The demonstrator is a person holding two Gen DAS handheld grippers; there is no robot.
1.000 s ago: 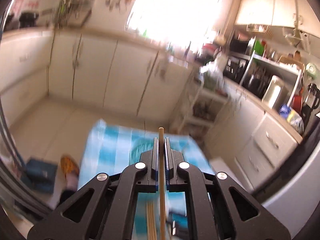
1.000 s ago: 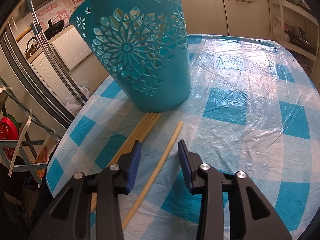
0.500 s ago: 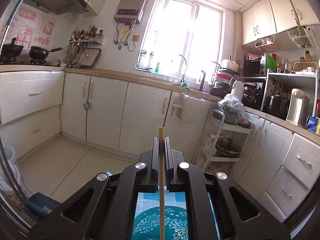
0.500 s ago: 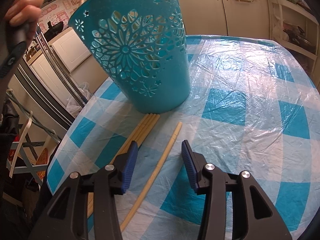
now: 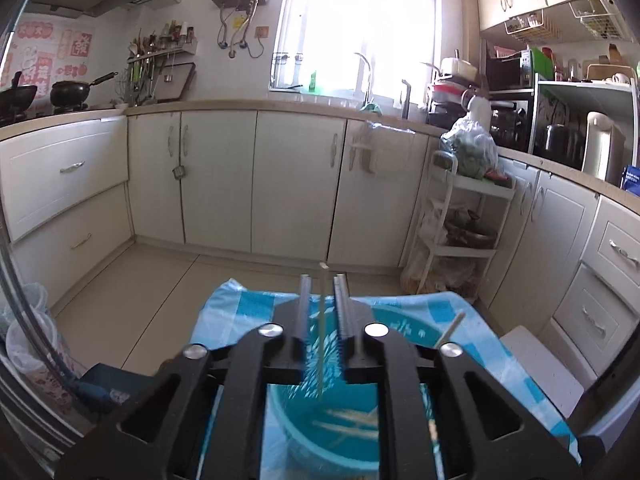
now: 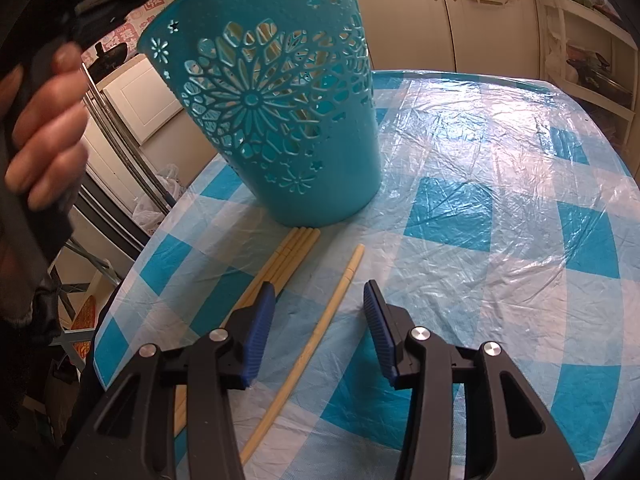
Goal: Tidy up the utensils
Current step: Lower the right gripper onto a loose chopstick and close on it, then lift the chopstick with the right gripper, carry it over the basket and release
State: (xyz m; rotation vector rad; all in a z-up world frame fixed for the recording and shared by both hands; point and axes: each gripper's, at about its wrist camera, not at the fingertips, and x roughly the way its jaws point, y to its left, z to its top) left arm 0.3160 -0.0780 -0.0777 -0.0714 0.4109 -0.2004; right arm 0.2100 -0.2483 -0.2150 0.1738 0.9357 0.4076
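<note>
A teal cut-out basket (image 6: 276,120) stands on the blue-checked table (image 6: 500,168); from above it shows in the left wrist view (image 5: 332,432) with chopsticks lying inside. My left gripper (image 5: 323,300) is open above the basket, and a blurred chopstick (image 5: 321,332) hangs loose between its fingers. My right gripper (image 6: 320,304) is open low over the table, with a single chopstick (image 6: 316,340) lying between its fingers. A bundle of several chopsticks (image 6: 288,258) lies beside it, touching the basket's base.
Another chopstick (image 5: 450,330) leans out over the basket's rim. A hand (image 6: 44,136) holds the left gripper's handle at the far left. Kitchen cabinets (image 5: 260,184) and a white rack cart (image 5: 456,236) stand beyond the table.
My left gripper has opened and tilted down over the basket, letting the chopstick go. My right gripper has hardly moved, staying open around the single chopstick.
</note>
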